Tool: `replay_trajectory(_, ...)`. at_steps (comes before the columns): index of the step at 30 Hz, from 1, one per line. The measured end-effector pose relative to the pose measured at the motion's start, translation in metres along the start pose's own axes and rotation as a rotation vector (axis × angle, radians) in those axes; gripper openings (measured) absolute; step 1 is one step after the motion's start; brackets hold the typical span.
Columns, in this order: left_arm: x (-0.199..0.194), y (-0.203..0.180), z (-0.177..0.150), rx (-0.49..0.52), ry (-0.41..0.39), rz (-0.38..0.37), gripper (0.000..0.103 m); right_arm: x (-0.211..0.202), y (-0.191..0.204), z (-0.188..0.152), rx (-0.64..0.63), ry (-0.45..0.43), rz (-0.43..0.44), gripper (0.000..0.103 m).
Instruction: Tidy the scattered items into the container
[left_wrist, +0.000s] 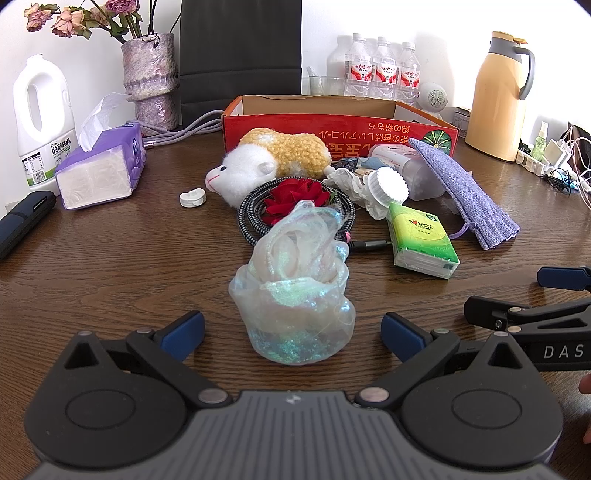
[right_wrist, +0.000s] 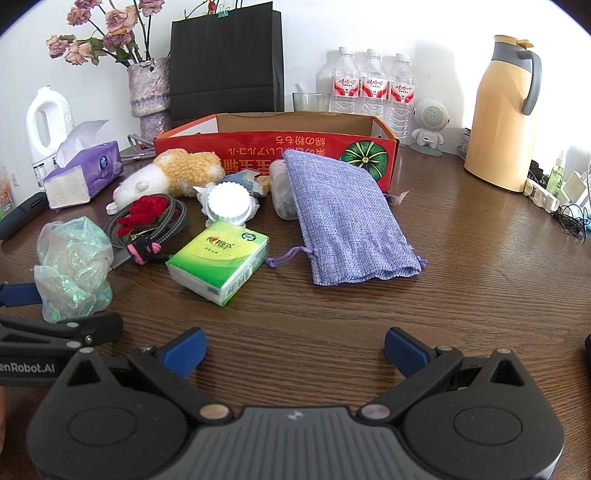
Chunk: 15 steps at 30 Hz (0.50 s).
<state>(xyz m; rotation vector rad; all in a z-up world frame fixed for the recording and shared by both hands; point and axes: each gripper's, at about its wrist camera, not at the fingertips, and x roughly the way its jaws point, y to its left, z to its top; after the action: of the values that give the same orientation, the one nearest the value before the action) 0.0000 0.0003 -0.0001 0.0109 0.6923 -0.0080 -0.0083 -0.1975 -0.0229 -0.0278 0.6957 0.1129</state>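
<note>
My left gripper (left_wrist: 291, 334) points down at a slant, its jaws spread wide with nothing clamped. My right gripper (right_wrist: 295, 350) sits just beside it at the same tilt, jaws equally wide and empty, both low over the worktop (right_wrist: 461, 288).

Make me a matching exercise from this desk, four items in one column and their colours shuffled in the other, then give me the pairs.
Items:
1. drawstring pouch
2. pocket tissue pack
3. fabric flower
4. thermos jug

Colours:
A. red
B. pale yellow with a grey handle
C. lilac
D. green and yellow

Pairs: 1-C, 2-D, 3-A, 4-B
</note>
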Motion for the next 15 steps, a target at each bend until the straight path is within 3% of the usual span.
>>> replay_trajectory(12,-0.004,-0.001,-0.002,0.002,-0.007,0.004,0.103,0.004,-0.002,0.005,-0.011,0.024,0.018,0.103)
replay_trajectory(13,-0.009,0.0,-0.004,0.007,-0.028,0.001,0.103,0.004,-0.003,0.007,-0.01,0.035,0.028,0.1)
replay_trajectory(15,-0.026,0.009,-0.005,-0.005,-0.114,-0.059,0.103,-0.003,-0.007,0.012,0.02,0.017,0.09,0.076)
